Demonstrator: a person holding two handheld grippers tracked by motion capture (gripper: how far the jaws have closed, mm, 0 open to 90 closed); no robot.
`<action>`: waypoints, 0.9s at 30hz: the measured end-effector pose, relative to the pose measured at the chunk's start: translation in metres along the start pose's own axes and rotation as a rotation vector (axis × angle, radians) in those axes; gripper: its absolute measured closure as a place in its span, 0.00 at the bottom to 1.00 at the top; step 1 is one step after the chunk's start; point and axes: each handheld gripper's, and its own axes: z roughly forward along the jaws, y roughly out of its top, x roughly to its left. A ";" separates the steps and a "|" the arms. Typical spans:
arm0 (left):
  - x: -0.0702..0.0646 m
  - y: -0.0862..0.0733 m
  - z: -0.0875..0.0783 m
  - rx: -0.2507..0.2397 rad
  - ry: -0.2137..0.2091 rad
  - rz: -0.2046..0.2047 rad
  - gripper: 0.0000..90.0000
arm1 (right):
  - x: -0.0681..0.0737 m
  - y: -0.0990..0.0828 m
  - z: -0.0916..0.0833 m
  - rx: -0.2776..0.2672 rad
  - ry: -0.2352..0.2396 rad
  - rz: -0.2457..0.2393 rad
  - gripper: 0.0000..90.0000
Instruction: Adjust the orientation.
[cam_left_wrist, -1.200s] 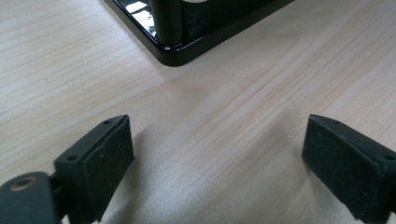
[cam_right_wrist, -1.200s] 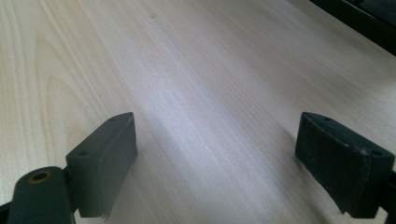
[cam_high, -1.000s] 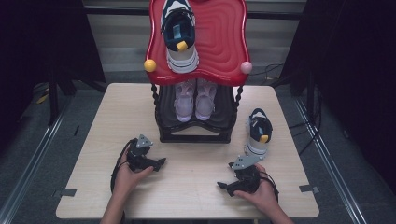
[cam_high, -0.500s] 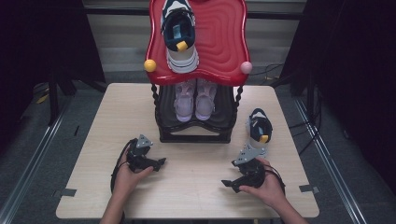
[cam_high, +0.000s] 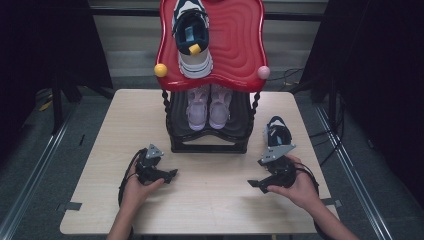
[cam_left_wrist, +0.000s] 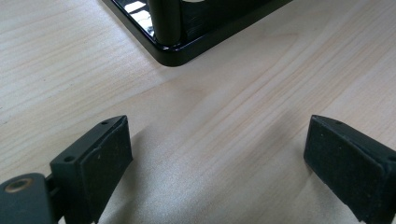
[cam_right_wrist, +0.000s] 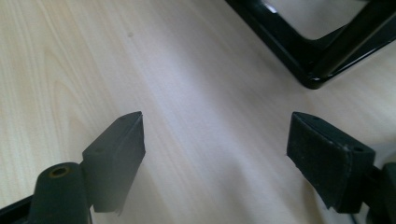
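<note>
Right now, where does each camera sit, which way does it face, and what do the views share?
High view: above the person's side, facing forward and down on the table, rack and shoes; both forearms and tongs show.
Left gripper view: on the left tongs, low over the table; open jaws show.
Right gripper view: on the right tongs, same angle; open jaws show.
Shared: both gripper views catch a corner of the rack's black base.

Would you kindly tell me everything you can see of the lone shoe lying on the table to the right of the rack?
The dark navy-and-white sneaker lies alone on the light wooden table, right of the black rack base. It points away from the person, with its opening up. Its near end is hidden behind the grey plate of the right gripper; whether they touch cannot be told.
</note>
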 end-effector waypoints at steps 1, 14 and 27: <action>0.000 0.000 0.000 0.000 0.000 0.000 0.08 | -0.005 0.004 -0.004 0.004 -0.015 -0.009 0.21; 0.000 0.000 0.000 0.000 0.000 0.000 0.08 | -0.037 0.020 -0.023 -0.005 -0.101 -0.001 0.21; 0.000 0.000 0.000 0.000 0.000 0.000 0.08 | -0.063 0.011 -0.030 0.019 -0.198 0.028 0.22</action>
